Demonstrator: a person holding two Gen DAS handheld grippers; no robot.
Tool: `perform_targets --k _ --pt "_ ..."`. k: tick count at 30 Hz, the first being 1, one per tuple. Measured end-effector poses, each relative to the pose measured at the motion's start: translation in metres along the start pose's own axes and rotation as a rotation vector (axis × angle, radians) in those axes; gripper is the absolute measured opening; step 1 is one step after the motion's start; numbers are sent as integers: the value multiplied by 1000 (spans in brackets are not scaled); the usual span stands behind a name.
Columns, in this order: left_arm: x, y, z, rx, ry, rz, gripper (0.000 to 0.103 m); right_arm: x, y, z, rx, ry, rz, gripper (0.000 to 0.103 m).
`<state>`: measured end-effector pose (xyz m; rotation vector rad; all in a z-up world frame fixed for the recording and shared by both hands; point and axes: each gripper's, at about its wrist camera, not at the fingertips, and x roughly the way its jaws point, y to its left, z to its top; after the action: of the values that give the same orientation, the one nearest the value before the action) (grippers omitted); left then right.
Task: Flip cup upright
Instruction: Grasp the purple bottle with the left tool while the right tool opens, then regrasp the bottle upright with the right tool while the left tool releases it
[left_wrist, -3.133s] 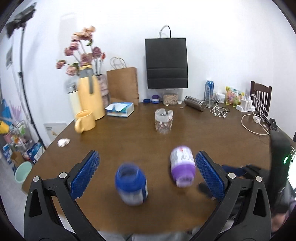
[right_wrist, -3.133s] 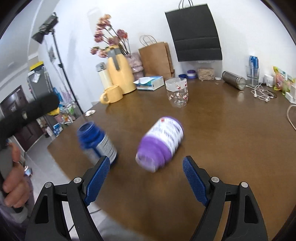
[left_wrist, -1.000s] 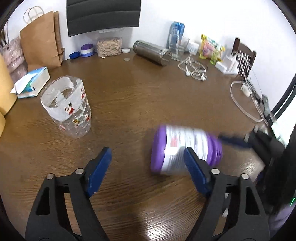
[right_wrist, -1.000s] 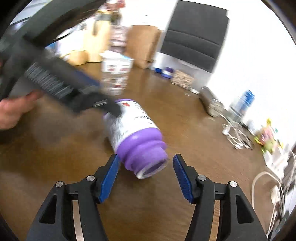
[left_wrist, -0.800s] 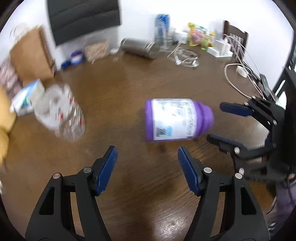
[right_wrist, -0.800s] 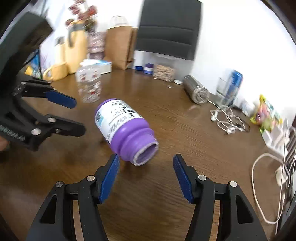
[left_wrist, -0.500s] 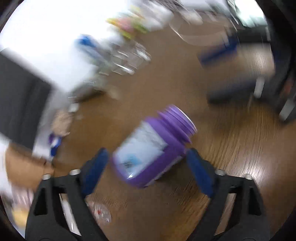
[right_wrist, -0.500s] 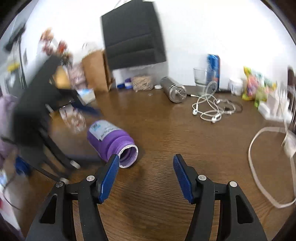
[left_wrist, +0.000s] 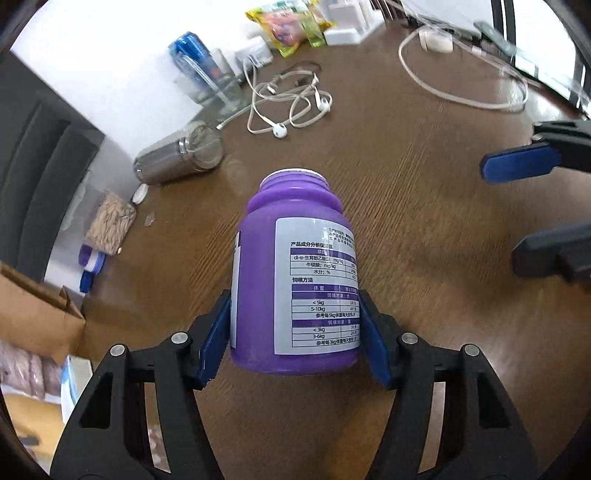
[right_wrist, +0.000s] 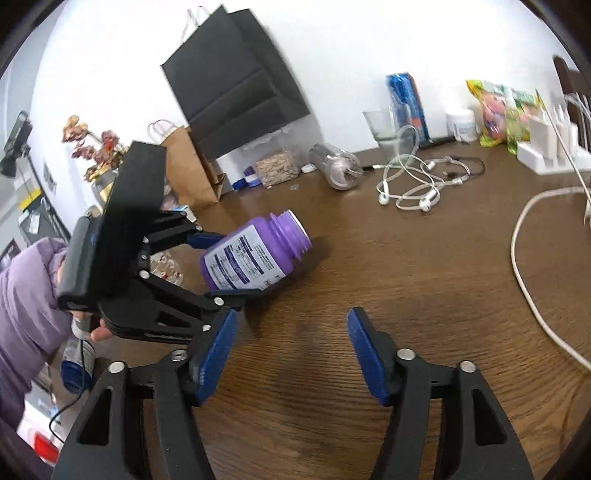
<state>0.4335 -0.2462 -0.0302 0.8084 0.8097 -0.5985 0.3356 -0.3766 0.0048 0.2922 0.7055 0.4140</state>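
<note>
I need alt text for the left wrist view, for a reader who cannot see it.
The left tongs grip the base of a purple bottle, its open mouth pointing away over a brown wooden table. Beyond it lie white earphones and a metal canister; the right tongs stand open at the right edge.

Right gripper (left_wrist: 532, 206) cut off at frame edge and blurred, label print (left_wrist: 321, 291) unreadable
</note>
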Motion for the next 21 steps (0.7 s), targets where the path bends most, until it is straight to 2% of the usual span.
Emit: perform_targets --k 2,4,6,7,10,11,13,14,15,16,21 --pt "-18 1 -3 -22 -33 19 60 -3 2 4 20 -9 38 73" --pt "-39 5 -6 -55 -73 45 60 -11 2 12 98 -26 133 73" --pt "-62 9 -8 -91 -116 76 60 -20 2 21 179 -63 274 78" --pt "-72 11 -10 -111 -133 77 60 -23 1 26 247 -83 368 85" --pt "-105 13 -21 -157 -202 56 60 -14 7 41 376 -52 534 85" --pt "-118 10 -27 -163 -239 36 60 -8 13 45 383 -29 547 85" --pt "-136 8 -36 -201 -290 15 60 9 29 52 376 40 506 85" --pt "-142 6 -41 -215 -305 7 60 13 33 52 390 48 515 85" --pt "-148 5 -46 -232 -320 1 60 16 39 52 403 51 559 80" --pt "-153 3 -49 -244 -329 -6 60 17 47 52 409 50 603 67" --pt "-166 5 -73 -323 -346 -42 60 15 80 53 331 78 540 67"
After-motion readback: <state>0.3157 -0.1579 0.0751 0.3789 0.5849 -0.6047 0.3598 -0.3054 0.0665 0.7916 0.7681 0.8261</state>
